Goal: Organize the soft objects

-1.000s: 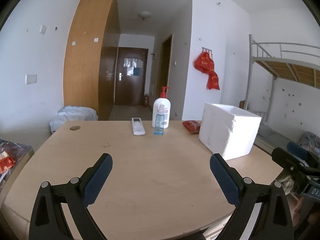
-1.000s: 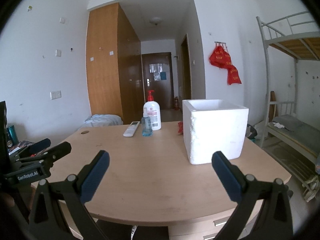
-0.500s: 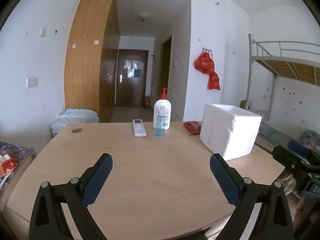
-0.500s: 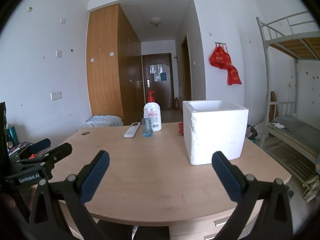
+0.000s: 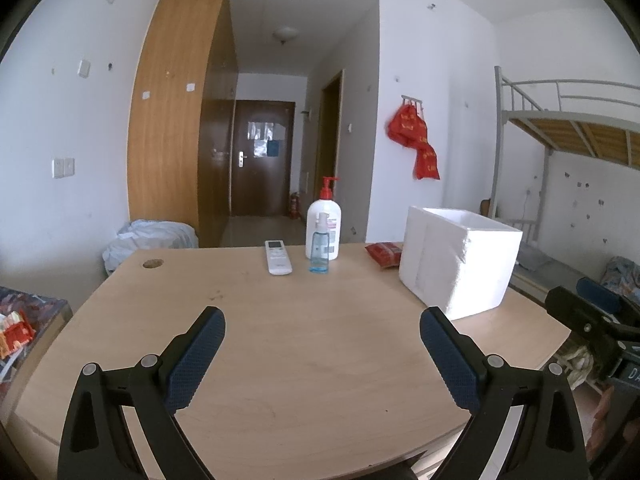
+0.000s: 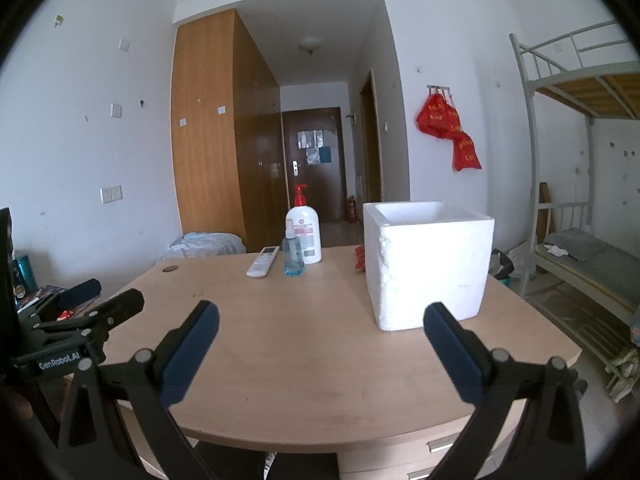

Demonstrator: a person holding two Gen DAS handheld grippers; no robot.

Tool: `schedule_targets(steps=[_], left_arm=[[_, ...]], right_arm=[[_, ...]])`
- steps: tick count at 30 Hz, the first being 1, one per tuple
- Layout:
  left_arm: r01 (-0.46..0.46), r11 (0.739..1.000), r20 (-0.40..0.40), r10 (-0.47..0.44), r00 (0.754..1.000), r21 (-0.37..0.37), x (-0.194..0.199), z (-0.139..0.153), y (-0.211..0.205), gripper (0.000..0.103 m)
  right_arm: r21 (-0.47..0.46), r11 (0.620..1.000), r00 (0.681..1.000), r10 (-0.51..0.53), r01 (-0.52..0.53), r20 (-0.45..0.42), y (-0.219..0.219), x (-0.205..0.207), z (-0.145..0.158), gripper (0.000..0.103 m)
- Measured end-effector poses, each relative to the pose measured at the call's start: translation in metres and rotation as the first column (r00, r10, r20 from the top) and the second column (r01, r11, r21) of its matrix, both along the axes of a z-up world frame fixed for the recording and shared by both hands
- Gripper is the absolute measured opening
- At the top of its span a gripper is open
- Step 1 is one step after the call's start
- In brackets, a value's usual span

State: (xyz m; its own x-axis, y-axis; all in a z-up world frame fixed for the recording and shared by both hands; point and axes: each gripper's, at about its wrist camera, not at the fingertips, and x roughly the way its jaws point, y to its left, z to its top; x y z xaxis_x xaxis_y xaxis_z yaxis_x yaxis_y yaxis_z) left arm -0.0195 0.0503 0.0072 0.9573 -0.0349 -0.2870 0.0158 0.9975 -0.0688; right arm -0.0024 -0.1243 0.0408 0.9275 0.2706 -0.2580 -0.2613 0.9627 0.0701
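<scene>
Above the near edge of the counter [image 5: 304, 360], left tongs [image 5: 322, 340] and right tongs [image 6: 320, 336] spread wide and empty, red soft packet [image 5: 383, 253] lying untouched just beside the open foam box [image 5: 460, 260], nothing evidently organized yet.

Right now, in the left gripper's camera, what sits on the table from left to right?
White remote control → small clear blue spray bottle → red snack packet → white foam box. The big white pump bottle overlaps the spray bottle, so I skip it.
</scene>
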Motion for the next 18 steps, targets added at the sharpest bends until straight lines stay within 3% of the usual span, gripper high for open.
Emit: schedule_targets(steps=[18], left_arm=[[0.005,1.000,0.001,-0.005,1.000,0.004,-0.0017,-0.0005,-0.0020,0.098]], right_arm=[[0.000,1.000,1.000,-0.003,0.003,-0.005,0.0017,0.0043,-0.0005,0.103]])
